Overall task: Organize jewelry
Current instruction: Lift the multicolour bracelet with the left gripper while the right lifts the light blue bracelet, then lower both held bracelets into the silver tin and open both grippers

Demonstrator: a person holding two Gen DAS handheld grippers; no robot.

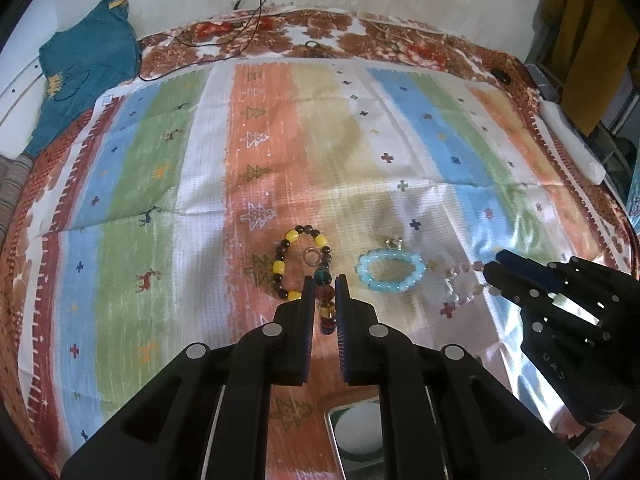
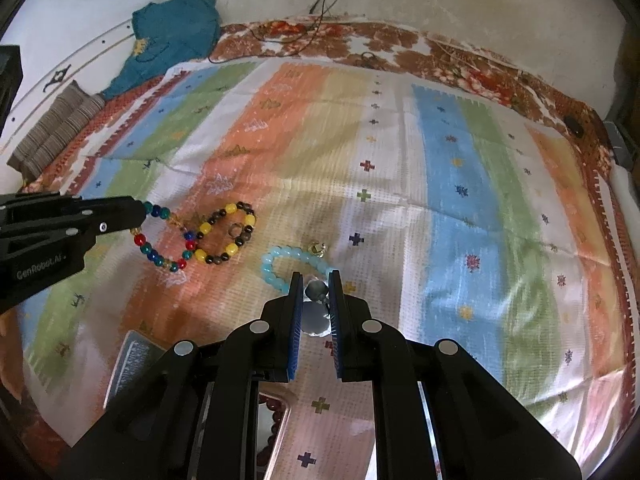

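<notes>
While my left fingers (image 1: pixel 325 280) clench the multicoloured bead strand (image 2: pixel 168 240) and my right fingers (image 2: pixel 314 280) grasp the pale clear-bead bracelet (image 1: pixel 460 284), both strands hang limp and light above the striped cloth (image 1: pixel 200 160). Glossy beads on a slack cord look slippery, so pinching across one bead seems safest. On the cloth lie the yellow-and-dark bracelet (image 1: pixel 296 264) and blue bracelet (image 1: pixel 390 272). One casing reads "GenRobot.AI"

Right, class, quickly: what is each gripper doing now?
Left gripper: shut on the multicoloured bead bracelet.
Right gripper: shut on the pale clear-bead bracelet.
</notes>
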